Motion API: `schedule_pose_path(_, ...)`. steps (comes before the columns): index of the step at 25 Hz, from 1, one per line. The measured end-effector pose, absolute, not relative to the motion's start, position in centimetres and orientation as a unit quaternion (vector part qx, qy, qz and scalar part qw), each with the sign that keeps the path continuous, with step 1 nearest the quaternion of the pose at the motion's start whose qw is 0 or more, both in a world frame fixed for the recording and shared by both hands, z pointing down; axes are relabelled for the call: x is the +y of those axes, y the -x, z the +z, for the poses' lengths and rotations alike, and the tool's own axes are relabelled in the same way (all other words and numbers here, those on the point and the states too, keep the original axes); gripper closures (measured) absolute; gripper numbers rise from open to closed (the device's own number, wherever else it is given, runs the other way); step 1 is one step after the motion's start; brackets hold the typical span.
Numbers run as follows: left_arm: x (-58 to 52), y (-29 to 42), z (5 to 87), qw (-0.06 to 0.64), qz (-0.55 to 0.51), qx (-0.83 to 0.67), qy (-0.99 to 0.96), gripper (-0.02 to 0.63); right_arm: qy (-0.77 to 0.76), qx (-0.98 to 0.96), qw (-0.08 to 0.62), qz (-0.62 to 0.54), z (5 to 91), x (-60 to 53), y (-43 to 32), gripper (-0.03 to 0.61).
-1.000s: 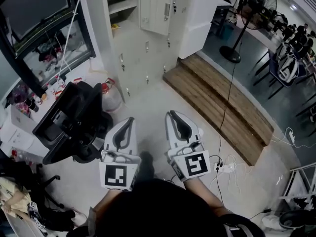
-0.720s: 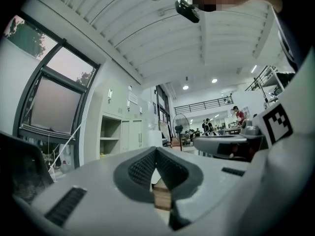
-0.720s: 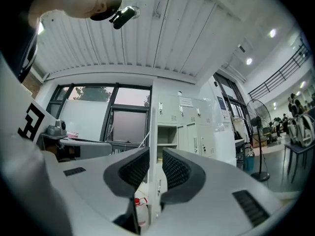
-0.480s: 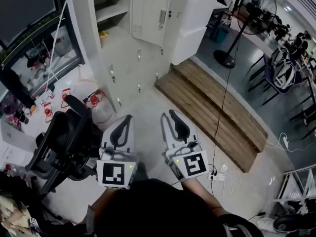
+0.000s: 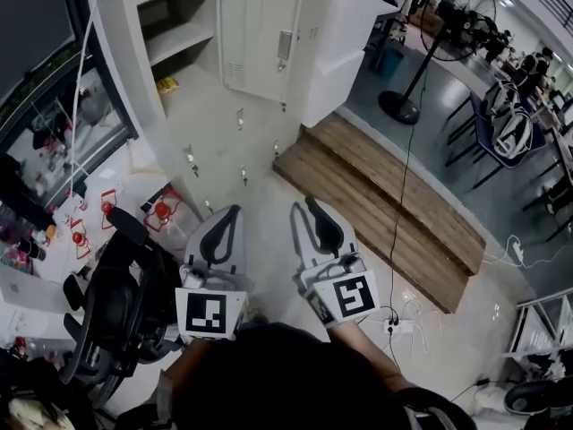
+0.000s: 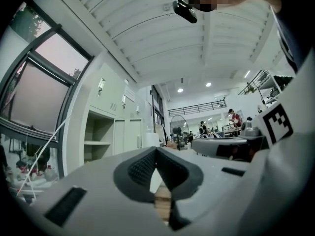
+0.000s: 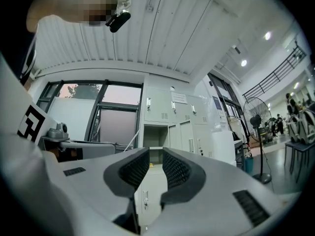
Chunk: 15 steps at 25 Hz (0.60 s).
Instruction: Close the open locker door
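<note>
Far left: office chair [image 5: 112, 307]. Left of centre: left gripper [image 5: 233, 213], fingers [image 6: 140, 168] clenched together, empty. Above, well apart from both grippers: locker door [image 5: 260, 38], swung open beside its shelved compartment [image 5: 175, 38]. Right of centre: right gripper [image 5: 306, 209], fingers [image 7: 177, 170] released, nothing between. Further right: wooden step [image 5: 394, 209], floor fan [image 5: 452, 12].

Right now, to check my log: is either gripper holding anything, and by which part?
Nothing is held. The left gripper has its jaws together and empty; the right gripper has its jaws apart with nothing between them.
</note>
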<state>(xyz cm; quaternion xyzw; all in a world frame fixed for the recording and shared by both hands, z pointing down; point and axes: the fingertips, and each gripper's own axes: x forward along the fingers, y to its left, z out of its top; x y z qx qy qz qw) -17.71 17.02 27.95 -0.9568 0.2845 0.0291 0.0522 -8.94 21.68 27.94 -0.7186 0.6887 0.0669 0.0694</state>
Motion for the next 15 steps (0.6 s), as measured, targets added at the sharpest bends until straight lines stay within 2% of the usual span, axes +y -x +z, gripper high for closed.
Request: schedule_pose_path(15, 12.0, 13.9, 29.9, 0.044, 0.019, 0.271, 0.961, 0.612, 0.725, 0.681, 0.086, 0.05, 29.8, 16.4, 5.2, 0.503)
